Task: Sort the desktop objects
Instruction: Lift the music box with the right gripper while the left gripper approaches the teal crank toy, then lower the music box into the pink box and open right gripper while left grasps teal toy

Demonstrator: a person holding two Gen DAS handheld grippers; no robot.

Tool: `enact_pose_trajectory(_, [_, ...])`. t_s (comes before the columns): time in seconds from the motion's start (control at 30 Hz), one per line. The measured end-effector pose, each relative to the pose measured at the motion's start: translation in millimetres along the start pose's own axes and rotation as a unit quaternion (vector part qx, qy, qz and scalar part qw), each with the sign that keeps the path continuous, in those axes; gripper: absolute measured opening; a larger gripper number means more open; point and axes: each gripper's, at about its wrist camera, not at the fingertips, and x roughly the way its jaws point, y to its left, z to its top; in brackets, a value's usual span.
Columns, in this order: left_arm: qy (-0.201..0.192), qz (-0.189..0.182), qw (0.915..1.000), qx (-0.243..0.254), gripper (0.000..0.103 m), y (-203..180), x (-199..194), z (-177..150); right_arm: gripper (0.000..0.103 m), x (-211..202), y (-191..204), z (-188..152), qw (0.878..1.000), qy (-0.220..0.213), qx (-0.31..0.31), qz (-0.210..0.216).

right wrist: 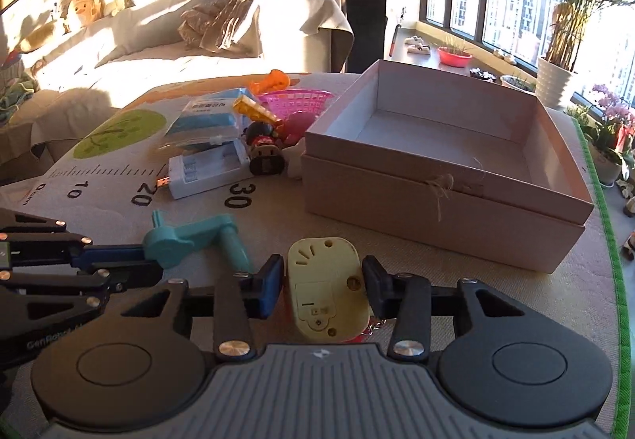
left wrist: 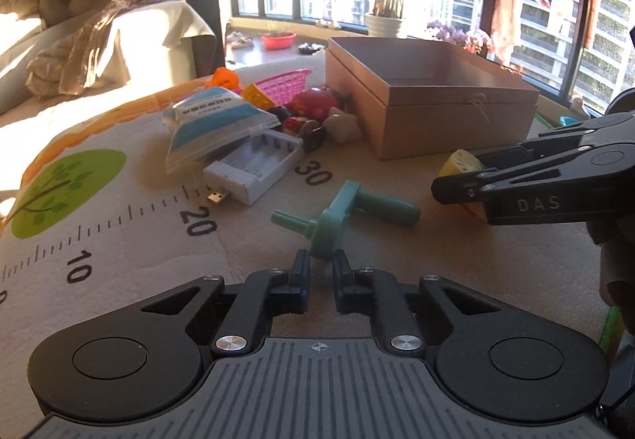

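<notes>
- Two hand-held grippers are seen low over a bench covered by a beige mat printed with a ruler scale.
- The left hand-held gripper (left wrist: pixel 321 268) is closed on the rounded end of a teal plastic crank (left wrist: pixel 337 214), which lies on the mat in front of it; only that edge is pinched between the blue pads.
- The right hand-held gripper (right wrist: pixel 323 280) is clamped on the sides of a yellow plastic toy (right wrist: pixel 323 286), shown underside up, with a screw hole and a small hatch visible.
- An open pink cardboard box (right wrist: pixel 456 177) stands just beyond the yellow toy; its inside looks empty.
- Still unsorted in a cluster left of the box are a white battery charger (left wrist: pixel 256 163), a blue-and-white packet (left wrist: pixel 214 117), a pink basket (left wrist: pixel 287 79) and several small toys.
- Risk: the crank is held only by its end, so it may be expected to swing or slip out when lifted.
- Risk: the yellow toy has smooth curved sides, so it might twist between the pads while carried over the box wall.
- Risk: the two grippers are close together, and a collision is likely if both are moved towards the box at once.
- Risk: a low carry could knock the box's near wall and shift the box.
</notes>
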Motion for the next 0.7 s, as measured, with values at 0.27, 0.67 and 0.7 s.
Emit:
enact_pose_trajectory(0.27, [-0.026, 0.033, 0.9966, 0.07, 0.071, -19.3, 7.9, 8.8, 0.043, -20.3, -3.1, -13.7, 1.0, -0.001, 0.0, -0.003])
enact_pose_trajectory(0.67, [-0.008, -0.022, 0.9975, 0.067, 0.022, -13.3, 18.7, 10.2, 0.043, -24.5, -4.4, -17.2, 1.0, 0.014, 0.017, 0.001])
enact_pose_trajectory(0.7, [-0.009, -0.021, 0.9976, 0.065, 0.022, -13.4, 15.2, 8.2, 0.043, -25.7, -4.1, -16.3, 1.0, 0.012, 0.018, 0.001])
